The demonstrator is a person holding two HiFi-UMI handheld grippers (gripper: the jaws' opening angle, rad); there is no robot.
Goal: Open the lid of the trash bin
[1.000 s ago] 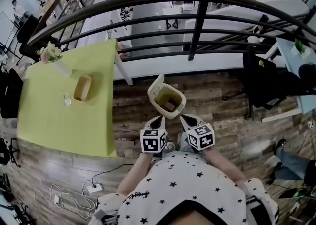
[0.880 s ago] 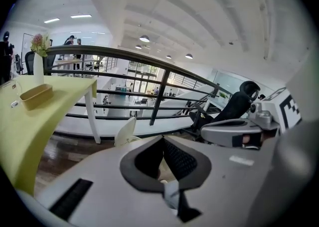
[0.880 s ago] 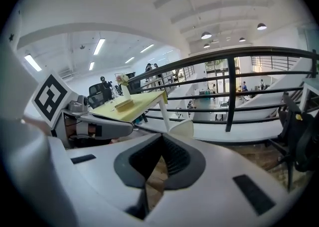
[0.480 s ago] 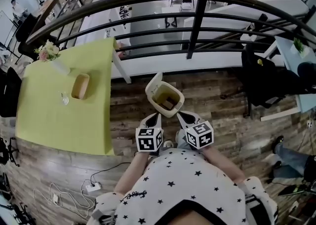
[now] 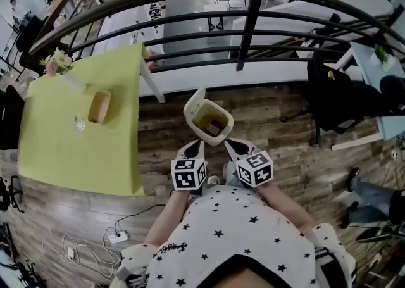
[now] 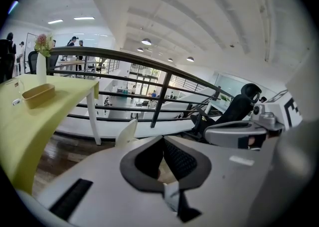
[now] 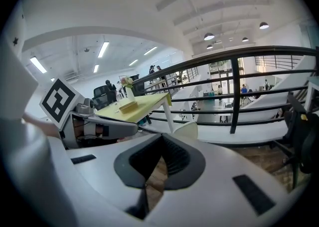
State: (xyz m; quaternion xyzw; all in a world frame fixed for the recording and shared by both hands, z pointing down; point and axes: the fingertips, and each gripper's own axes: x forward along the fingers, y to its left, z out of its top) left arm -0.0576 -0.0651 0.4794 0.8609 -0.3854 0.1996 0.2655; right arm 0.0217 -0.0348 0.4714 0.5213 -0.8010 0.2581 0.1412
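A small cream trash bin [image 5: 209, 122] stands on the wooden floor with its lid [image 5: 193, 104] tipped up at the back left, and something brown lies inside. Both grippers hover just short of the bin's near rim and touch nothing. My left gripper [image 5: 193, 149] is shut and empty, and so is my right gripper [image 5: 230, 147] beside it. In the left gripper view the raised lid [image 6: 125, 133] shows past the left gripper [image 6: 163, 140]. The right gripper view shows the lid [image 7: 186, 131] beyond the right gripper [image 7: 162, 140].
A yellow-green table [image 5: 76, 128] with a wooden tray [image 5: 99, 107], a glass and a flower vase stands to the left. A black railing [image 5: 247, 27] runs behind the bin. A dark office chair [image 5: 335, 100] sits at the right. Cables and a power strip [image 5: 117, 238] lie on the floor.
Both grippers stay shut, side by side just in front of the bin, whose lid stays up. The whole head view has drifted slightly up and left.
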